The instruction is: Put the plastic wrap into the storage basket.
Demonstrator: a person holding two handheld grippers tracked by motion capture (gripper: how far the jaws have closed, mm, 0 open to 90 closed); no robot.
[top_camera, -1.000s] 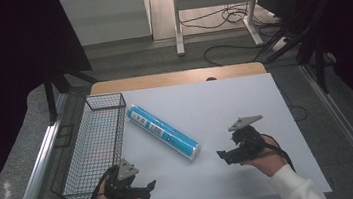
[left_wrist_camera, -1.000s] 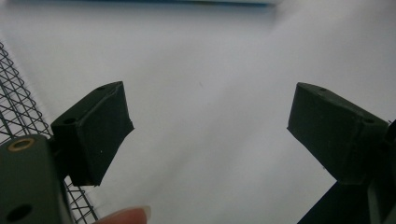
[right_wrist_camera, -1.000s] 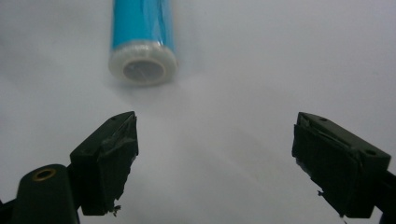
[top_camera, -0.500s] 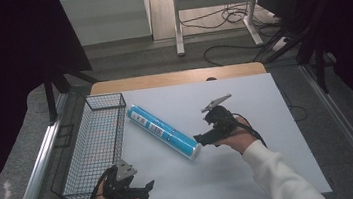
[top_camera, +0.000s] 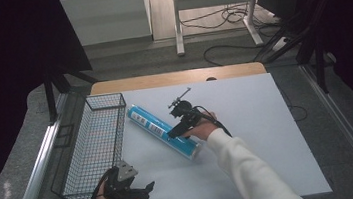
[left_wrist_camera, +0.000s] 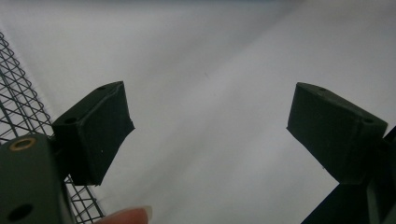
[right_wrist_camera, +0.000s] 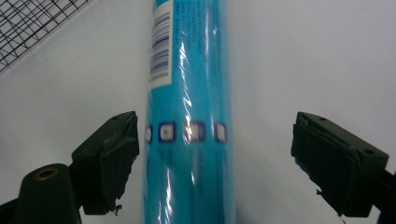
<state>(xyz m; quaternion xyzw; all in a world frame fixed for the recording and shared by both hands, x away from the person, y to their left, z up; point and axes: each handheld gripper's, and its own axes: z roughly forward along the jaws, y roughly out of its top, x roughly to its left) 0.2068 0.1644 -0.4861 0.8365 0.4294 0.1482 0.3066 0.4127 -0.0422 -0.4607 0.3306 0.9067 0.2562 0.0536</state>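
A long blue plastic-wrapped tube (top_camera: pixel 164 130) lies slantwise on the white tabletop (top_camera: pixel 247 121), just right of a black wire basket (top_camera: pixel 94 144). The right gripper (top_camera: pixel 177 130) hangs over the tube's middle, jaws spread wide to either side of it, not touching. The left gripper (top_camera: pixel 142 193) rests near the table's near-left edge beside the basket, jaws wide apart and holding nothing.
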